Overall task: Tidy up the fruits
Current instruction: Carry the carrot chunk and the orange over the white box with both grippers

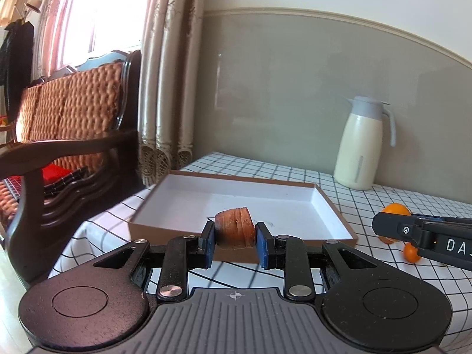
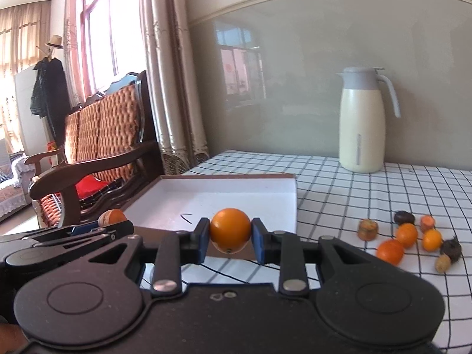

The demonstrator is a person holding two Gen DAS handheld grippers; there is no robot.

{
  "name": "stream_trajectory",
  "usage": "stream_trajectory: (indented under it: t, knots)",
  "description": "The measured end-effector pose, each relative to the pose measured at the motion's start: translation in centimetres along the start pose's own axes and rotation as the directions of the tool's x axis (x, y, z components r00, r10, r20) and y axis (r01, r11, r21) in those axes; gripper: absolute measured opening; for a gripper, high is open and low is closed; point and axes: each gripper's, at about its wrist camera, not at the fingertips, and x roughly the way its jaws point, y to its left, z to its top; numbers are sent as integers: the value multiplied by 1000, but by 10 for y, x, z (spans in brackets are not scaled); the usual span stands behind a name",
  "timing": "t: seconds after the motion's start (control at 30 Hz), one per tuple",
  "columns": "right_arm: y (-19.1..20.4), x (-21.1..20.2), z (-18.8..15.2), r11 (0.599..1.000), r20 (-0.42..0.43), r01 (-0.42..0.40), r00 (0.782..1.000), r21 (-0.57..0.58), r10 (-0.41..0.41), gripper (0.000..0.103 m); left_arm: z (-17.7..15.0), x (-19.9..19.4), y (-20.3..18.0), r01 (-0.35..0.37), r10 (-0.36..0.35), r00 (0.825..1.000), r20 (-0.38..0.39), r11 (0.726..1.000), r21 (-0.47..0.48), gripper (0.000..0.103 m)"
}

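My left gripper (image 1: 234, 240) is shut on a brown-orange carrot chunk (image 1: 234, 231), held above the near edge of a shallow white cardboard box (image 1: 321, 203). My right gripper (image 2: 230, 237) is shut on a small orange (image 2: 230, 229), held just before the box (image 2: 290, 194). In the right wrist view the left gripper with its carrot chunk (image 2: 112, 216) shows at the left. In the left wrist view the right gripper's side (image 1: 421, 233) shows with the orange (image 1: 395, 208) behind it. Several oranges (image 2: 390, 251), carrot pieces (image 2: 368, 229) and dark fruits (image 2: 404, 217) lie on the cloth at the right.
A cream thermos jug (image 2: 361, 121) stands at the back of the checked tablecloth (image 2: 339, 183). A dark wooden bench with woven cushions (image 2: 100, 138) stands left of the table. Curtains (image 2: 171, 59) hang behind the table's left corner.
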Motion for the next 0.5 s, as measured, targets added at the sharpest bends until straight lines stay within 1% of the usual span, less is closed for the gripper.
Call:
stream_trajectory:
  t: [0.27, 0.5]
  knots:
    - [9, 18, 13, 1000, 18, -16, 1000, -16, 16, 22, 16, 14, 22, -51, 51, 998, 25, 999, -8, 29]
    - [-3, 51, 20, 1000, 0, 12, 1000, -4, -12, 22, 28, 46, 41, -103, 104, 994, 17, 994, -18, 29]
